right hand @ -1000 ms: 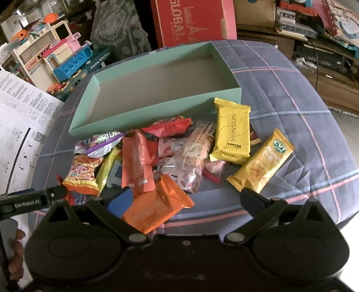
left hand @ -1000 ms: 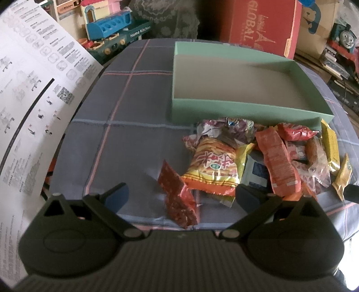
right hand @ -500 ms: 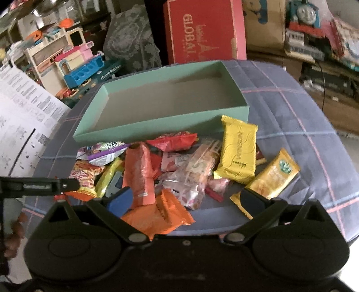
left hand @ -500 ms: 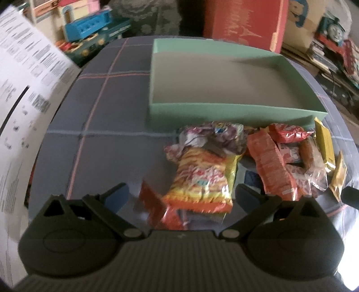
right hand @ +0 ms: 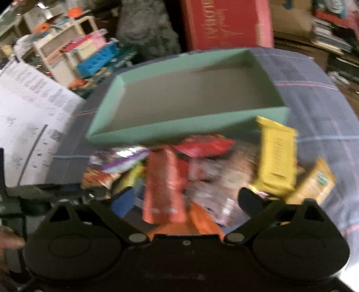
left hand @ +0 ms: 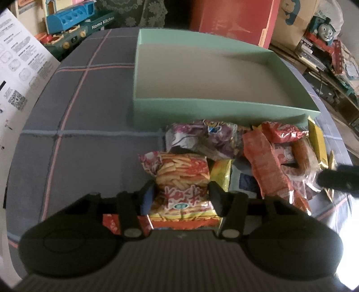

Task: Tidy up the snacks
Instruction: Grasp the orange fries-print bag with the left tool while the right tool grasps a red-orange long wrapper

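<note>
A heap of snack packets lies on the plaid cloth in front of an empty green box (left hand: 202, 110). My left gripper (left hand: 182, 194) is closing: its pads press both sides of the red-and-yellow fries packet (left hand: 182, 177) at the heap's left end. A small red packet (left hand: 111, 223) lies under its left finger. In the blurred right wrist view, my right gripper (right hand: 187, 198) hangs over the heap's near side, jaws wide and closing. A long salmon packet (right hand: 163, 184) and a pink one (right hand: 208, 179) lie between its fingers, untouched. Two yellow packets (right hand: 278, 157) lie to the right.
The green box (right hand: 179, 128) stands just behind the heap. A white printed sheet (left hand: 20, 67) hangs at the left edge. Toy kitchen sets (left hand: 74, 24), a red carton (left hand: 231, 20) and a toy train (left hand: 325, 20) crowd the floor beyond the grey plaid cloth (left hand: 78, 134).
My left gripper came forward and down over the fries packet and its jaws narrowed onto it. My right gripper swung in closer over the heap, jaws slightly narrower, its picture now blurred.
</note>
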Available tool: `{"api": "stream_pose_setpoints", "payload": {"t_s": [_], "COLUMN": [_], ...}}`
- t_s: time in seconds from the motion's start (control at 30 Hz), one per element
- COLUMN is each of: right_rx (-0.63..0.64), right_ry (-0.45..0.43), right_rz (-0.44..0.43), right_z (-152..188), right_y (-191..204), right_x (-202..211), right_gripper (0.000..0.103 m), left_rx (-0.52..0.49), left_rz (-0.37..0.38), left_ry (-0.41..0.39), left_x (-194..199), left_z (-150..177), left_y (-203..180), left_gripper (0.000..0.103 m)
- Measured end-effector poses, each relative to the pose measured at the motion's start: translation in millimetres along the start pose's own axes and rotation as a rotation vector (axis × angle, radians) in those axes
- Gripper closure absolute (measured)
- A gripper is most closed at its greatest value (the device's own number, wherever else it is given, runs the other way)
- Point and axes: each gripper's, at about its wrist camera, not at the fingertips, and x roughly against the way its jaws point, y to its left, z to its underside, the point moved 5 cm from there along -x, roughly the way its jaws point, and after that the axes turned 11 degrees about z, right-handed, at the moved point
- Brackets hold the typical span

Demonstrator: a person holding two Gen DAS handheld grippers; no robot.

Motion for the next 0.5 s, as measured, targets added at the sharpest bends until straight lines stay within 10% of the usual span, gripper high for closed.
{"api": "stream_pose_setpoints", "payload": {"t_s": [0.13, 0.5], "right_rx": [0.063, 0.124], "right_ry": [0.006, 0.108], "right_rz": [-0.008, 0.001], "right_z": [-9.0, -2.6], "right_y": [22.1, 43.2], "right_x": [-19.3, -72.3], "right_gripper": [0.042, 0.044], "left_rx": [0.006, 0.021], "left_rz": [0.017, 0.005], "left_ry": [0.009, 0.064], "left_x": [0.8, -23.6], "left_z": [3.1, 5.5], "left_y": [5.8, 10.1], "left_gripper": [0.044, 0.043]}}
